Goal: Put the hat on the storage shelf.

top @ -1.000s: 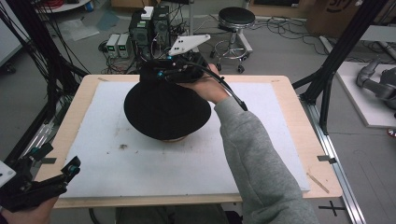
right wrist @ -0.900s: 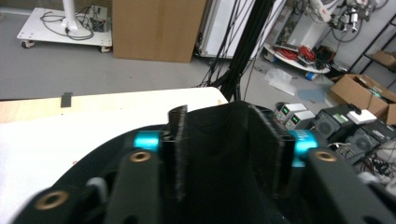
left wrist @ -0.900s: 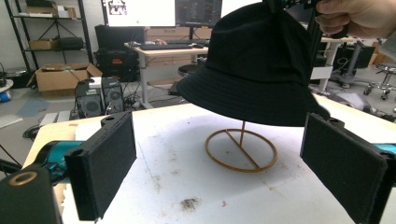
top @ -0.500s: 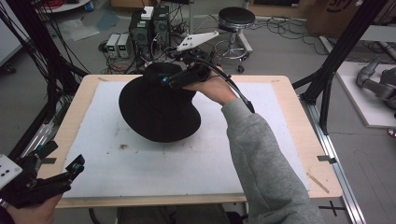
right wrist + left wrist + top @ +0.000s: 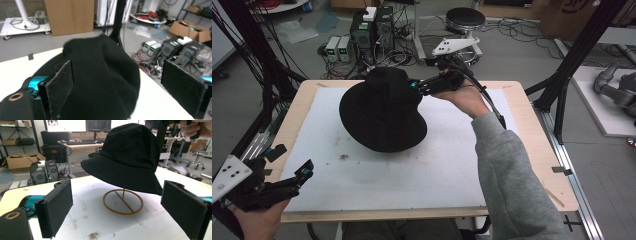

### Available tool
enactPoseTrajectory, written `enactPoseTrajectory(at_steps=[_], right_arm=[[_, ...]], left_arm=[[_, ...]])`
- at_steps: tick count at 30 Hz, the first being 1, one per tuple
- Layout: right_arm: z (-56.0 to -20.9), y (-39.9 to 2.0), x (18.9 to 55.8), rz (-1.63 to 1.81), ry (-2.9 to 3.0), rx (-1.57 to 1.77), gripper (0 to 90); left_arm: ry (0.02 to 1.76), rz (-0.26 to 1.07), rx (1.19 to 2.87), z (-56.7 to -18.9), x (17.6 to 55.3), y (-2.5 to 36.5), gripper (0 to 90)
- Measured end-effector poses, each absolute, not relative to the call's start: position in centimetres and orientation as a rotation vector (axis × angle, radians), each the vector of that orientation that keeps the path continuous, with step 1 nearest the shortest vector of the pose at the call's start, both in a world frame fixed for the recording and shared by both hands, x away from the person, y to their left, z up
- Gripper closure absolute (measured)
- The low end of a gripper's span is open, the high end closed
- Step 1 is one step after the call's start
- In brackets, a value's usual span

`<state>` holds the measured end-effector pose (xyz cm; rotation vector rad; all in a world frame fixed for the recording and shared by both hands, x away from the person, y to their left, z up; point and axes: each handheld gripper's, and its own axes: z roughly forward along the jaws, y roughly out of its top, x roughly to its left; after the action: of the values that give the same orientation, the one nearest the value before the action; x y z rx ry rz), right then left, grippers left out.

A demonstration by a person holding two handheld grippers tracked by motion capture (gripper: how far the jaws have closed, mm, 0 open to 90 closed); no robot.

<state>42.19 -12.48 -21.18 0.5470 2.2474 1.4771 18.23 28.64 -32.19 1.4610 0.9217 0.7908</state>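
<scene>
White table mat (image 5: 452, 165): bare around centre. Black bucket hat (image 5: 384, 112): perched on a wire stand (image 5: 123, 201), centre toward 12 o'clock. My right gripper (image 5: 414, 86): at the hat's 2 o'clock, jaws just opened wide, empty. My left gripper (image 5: 307, 172): 7 o'clock, gaping, empty.

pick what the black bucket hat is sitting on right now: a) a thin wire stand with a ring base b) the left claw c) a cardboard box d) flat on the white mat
a: in the left gripper view the black bucket hat sits raised on a thin wire stand whose ring base lies on the white mat, clear of the left claw.
</scene>
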Motion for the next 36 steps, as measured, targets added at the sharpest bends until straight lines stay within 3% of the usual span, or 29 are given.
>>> enactPoseTrajectory(at_steps=[12, 36], right_arm=[[-22.6, -19.7, 41.1, 1.494, 2.151, 0.701, 11.1], [-28.2, -27.9, 37.7, 1.423, 1.964, 0.978, 11.1]], left_arm=[[0.884, 0.746, 1.489, -32.3, 20.6, 26.8, 10.9], [0.87, 0.701, 1.487, -32.6, 23.7, 25.2, 10.9]])
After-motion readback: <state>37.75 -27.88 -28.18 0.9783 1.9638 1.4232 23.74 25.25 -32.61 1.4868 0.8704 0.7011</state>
